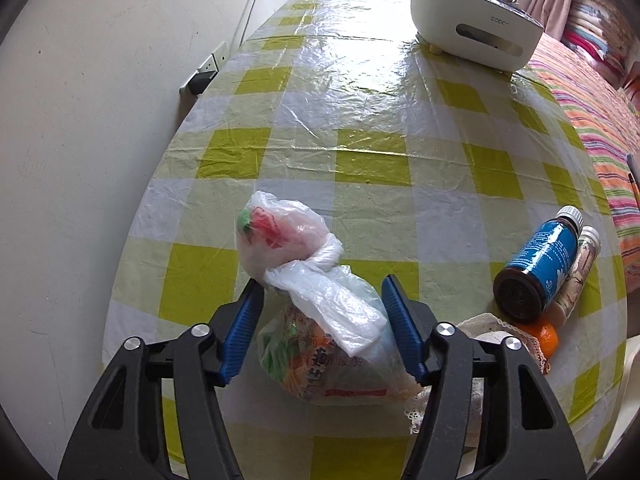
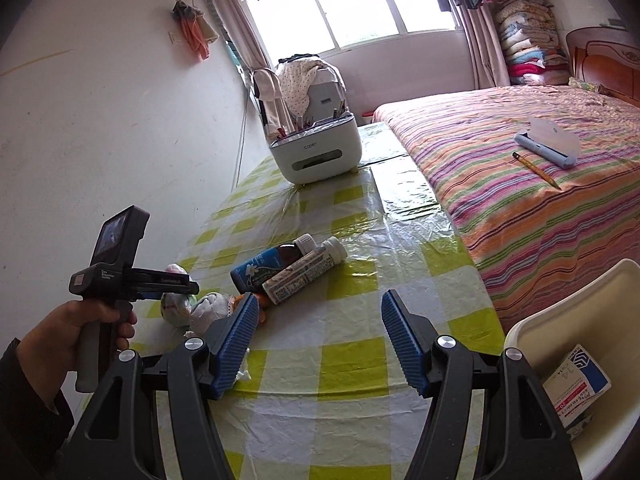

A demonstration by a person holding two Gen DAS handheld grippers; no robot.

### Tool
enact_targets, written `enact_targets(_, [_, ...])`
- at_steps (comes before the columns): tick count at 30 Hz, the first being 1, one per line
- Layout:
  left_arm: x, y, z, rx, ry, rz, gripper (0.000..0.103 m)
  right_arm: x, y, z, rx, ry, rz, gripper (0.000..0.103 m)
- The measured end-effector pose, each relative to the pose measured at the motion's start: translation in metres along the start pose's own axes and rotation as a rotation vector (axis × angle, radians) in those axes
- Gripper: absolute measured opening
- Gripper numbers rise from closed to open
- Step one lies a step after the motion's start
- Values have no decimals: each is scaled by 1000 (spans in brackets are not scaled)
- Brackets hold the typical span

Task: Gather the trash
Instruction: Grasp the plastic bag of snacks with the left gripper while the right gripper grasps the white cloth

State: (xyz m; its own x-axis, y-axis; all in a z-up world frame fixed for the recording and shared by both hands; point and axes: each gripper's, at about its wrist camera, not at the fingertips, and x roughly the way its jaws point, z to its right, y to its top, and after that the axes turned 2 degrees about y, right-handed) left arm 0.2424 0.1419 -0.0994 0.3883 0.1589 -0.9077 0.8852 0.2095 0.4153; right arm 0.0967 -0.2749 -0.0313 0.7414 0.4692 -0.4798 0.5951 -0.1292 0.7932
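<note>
My left claw straddles the knotted plastic bag on the surface, fingers half-spread, barely touching it. My right claw hangs open, empty.

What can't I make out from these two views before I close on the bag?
- Knotted plastic bag, left wrist view: its contents are blurred by the film, and whether the left gripper pads press it is unclear.
- Orange, left wrist view: mostly hidden behind the lace cloth and blue bottle.
- White bin, right wrist view: cut off by the edge and the right gripper, so its contents are only partly visible.
</note>
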Motion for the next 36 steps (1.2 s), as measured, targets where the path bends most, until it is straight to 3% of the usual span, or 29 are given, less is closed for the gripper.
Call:
enact_targets(1, [0, 1, -2, -10, -9, -5, 49, 3, -2, -5, -10, 14, -14, 62])
enact_targets(9, [-8, -2, -9, -13, -10, 19, 41, 35, -17, -33, -46, 125, -143, 62])
enact_targets(14, [-31, -3, -23, -55, -29, 87, 41, 53, -26, -45, -64, 138, -195, 62])
enact_targets(17, [-40, -4, -30, -76, -82, 92, 41, 63, -30, -52, -69, 136, -220, 62])
enact_targets(34, [-68, -13, -27, -91, -162, 153, 41, 117, -38, -64, -121, 106, -343, 62])
enact_targets(35, [-68, -14, -26, -85, -166, 152, 41, 117, -38, -64, -118, 114, -344, 57])
enact_targets(36, [-68, -14, -24, -79, -168, 150, 41, 116, -39, -65, -118, 128, -346, 46])
